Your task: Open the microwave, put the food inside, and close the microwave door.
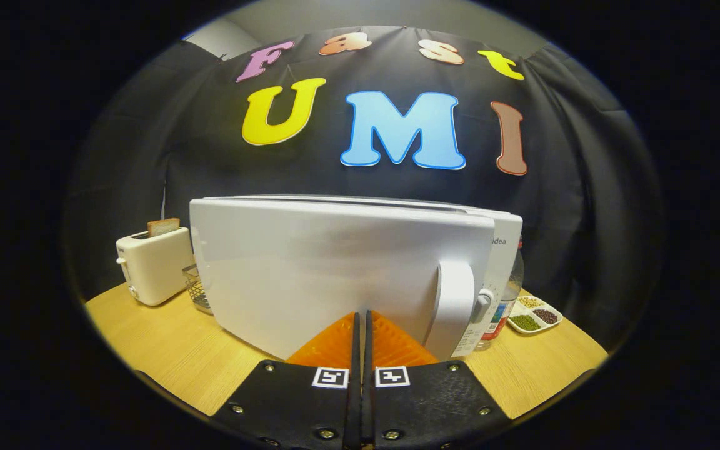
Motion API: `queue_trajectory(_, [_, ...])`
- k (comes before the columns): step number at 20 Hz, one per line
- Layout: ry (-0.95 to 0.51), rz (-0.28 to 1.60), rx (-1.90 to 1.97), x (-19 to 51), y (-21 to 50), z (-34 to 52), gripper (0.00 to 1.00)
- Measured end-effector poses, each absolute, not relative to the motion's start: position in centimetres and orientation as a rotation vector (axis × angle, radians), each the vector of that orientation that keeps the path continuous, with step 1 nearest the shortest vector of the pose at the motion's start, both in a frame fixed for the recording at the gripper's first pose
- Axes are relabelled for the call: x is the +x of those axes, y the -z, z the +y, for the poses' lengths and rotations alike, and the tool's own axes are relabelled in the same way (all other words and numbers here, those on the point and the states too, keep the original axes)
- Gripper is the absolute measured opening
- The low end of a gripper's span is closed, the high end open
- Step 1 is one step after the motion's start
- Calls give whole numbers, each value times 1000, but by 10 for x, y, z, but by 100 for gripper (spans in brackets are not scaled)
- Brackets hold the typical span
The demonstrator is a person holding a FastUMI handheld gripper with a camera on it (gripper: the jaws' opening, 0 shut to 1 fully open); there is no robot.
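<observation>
The microwave stood on the tabletop with its door nearly closed; the fingers, pressed together and empty, touched the door beside its handle. Only final closing seemed left.

Staged kitchen booth: black cloth wall, wooden table, microwave, toaster, sectioned dish of beans.

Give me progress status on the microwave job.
Done, apparently: microwave door sits nearly flush with the body, so the closing step looks about finished; whether food is inside is hidden. In hand: gripper fingers together, empty, tips at the door beside its handle. Left: at most a final push.
</observation>
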State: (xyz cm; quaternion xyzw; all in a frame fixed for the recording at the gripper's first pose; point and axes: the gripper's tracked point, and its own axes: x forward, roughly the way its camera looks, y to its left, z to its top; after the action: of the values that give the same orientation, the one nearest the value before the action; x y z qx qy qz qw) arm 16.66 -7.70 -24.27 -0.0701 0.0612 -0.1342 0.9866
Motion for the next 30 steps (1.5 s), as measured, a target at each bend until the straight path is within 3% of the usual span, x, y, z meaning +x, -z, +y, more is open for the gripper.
queue_trajectory(8, [313,117,-149,197,239,-90,1])
queue_trajectory(15, [313,117,-89,209,243,-95,11])
queue_trajectory(21, [358,112,-211,207,243,-95,11])
queue_trajectory(24, [295,169,-93,188,251,-83,10])
queue_trajectory(30, [245,72,-119,115,205,-63,9])
